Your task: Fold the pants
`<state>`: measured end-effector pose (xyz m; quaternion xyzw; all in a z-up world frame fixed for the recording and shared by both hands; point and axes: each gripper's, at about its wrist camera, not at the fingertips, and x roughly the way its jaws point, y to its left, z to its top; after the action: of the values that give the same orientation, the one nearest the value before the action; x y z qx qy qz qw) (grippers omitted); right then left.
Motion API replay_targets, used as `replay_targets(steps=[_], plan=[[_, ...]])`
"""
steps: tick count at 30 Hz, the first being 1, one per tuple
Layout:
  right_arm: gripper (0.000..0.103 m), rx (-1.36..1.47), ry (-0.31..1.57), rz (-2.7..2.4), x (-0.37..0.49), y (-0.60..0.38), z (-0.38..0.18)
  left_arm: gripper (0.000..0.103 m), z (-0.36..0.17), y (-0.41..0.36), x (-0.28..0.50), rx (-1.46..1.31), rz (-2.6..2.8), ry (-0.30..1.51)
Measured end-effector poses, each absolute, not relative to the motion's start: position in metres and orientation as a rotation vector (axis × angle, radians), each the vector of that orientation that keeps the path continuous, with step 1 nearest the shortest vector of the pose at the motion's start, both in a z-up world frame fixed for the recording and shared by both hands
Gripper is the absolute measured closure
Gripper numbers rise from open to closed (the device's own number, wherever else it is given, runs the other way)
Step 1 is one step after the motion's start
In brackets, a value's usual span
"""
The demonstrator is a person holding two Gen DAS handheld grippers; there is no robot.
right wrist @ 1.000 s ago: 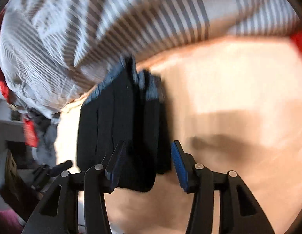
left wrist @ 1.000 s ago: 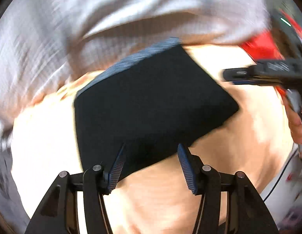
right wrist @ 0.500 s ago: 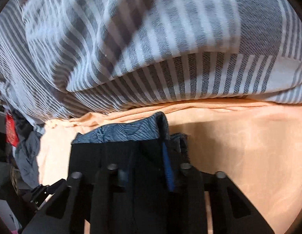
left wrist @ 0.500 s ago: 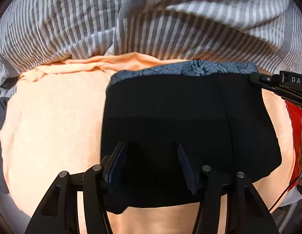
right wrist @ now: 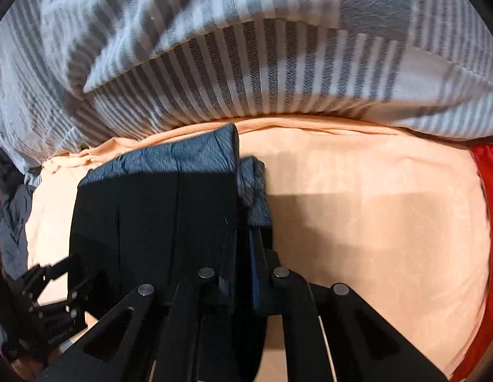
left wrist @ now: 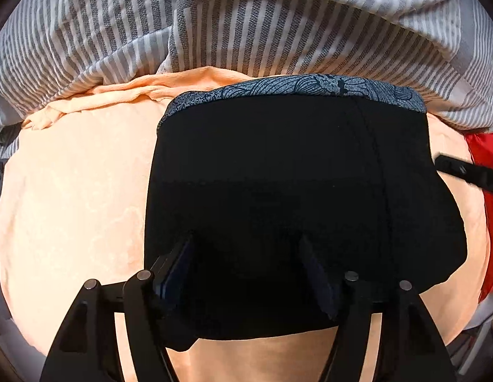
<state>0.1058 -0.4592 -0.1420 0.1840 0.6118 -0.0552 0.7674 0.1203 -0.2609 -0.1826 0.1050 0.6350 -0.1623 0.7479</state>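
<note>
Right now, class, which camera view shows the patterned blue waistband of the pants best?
The left wrist view: the waistband runs unbroken across the top of the flat black pants, its pattern sharp. The right wrist view shows it bunched, with the pattern blurred.

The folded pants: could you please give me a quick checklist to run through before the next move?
1. Pants lying on the orange sheet, folded into a compact block: ok.
2. Right claw shut on the pants' right edge: ok.
3. Left claw over the near edge, jaws opening, fabric between them but not pinched: ok.
4. Patterned waistband lined up along the far edge: ok in the left wrist view; bunched at the right corner in the right wrist view: not ok.
5. Striped bedding clear of the pants: cannot tell, it borders the far edge.
</note>
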Motion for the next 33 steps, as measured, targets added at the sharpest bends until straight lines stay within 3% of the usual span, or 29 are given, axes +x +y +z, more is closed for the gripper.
replay_targets(steps=[13, 33], plan=[[0.094, 0.445, 1.283, -0.138, 0.044, -0.439, -0.103, 0.034, -0.186, -0.259, 0.126, 0.233, -0.357, 1.385], [0.094, 0.424, 1.359, -0.135, 0.033, -0.415, -0.136, 0.034, -0.175, -0.235, 0.119, 0.187, -0.332, 1.382]])
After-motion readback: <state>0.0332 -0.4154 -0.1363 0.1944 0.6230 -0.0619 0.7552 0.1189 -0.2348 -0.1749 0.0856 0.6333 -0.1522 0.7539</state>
